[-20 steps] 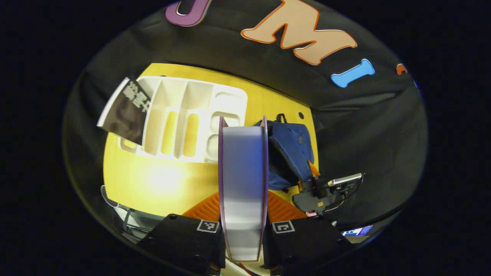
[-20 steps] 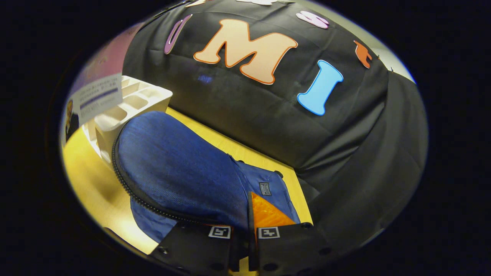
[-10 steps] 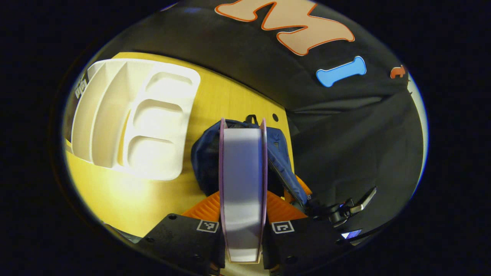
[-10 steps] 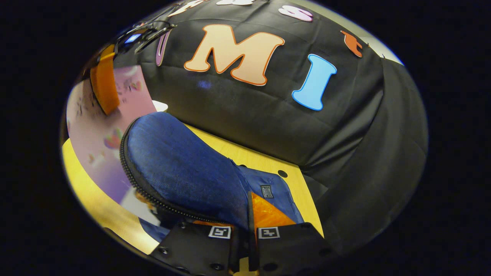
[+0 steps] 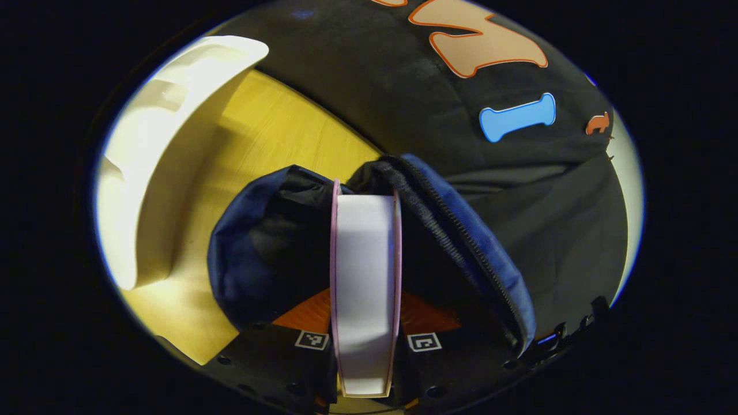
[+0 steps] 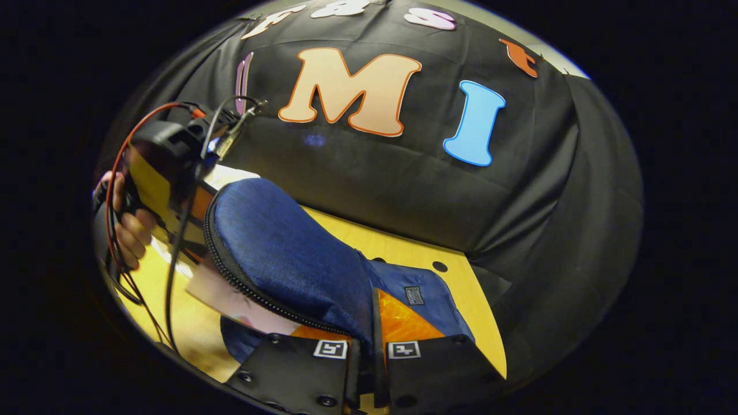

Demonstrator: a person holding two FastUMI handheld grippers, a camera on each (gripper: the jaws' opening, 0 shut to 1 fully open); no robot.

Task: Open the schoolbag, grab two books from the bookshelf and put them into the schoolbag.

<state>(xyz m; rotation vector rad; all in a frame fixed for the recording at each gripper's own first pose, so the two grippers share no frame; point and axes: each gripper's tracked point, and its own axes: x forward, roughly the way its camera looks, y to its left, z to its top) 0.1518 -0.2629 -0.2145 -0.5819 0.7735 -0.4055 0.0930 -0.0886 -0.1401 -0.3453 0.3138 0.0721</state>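
My left gripper (image 5: pixel 364 302) is shut on a thick book (image 5: pixel 364 259) with pink covers, its white page edge facing the camera. The book's far end reaches into the dark mouth of the open blue schoolbag (image 5: pixel 242 253), whose zipped flap (image 5: pixel 473 248) arches up on the right. In the right gripper view, my right gripper (image 6: pixel 369 346) is shut on the schoolbag flap (image 6: pixel 288 259) and holds it raised. The left gripper (image 6: pixel 173 150) and the hand holding it show farther left, with the book's pink cover (image 6: pixel 230 294) under the flap's zipper edge.
The white bookshelf (image 5: pixel 161 144) stands close on the left of the yellow table (image 5: pixel 271 132). The black cloth wall runs behind the table (image 6: pixel 403 253). Cables hang from the left gripper in the right gripper view.
The left gripper has carried the book away from the bookshelf and down toward the bag, whose mouth now surrounds the book's far end. The right gripper keeps the flap lifted, slightly higher.
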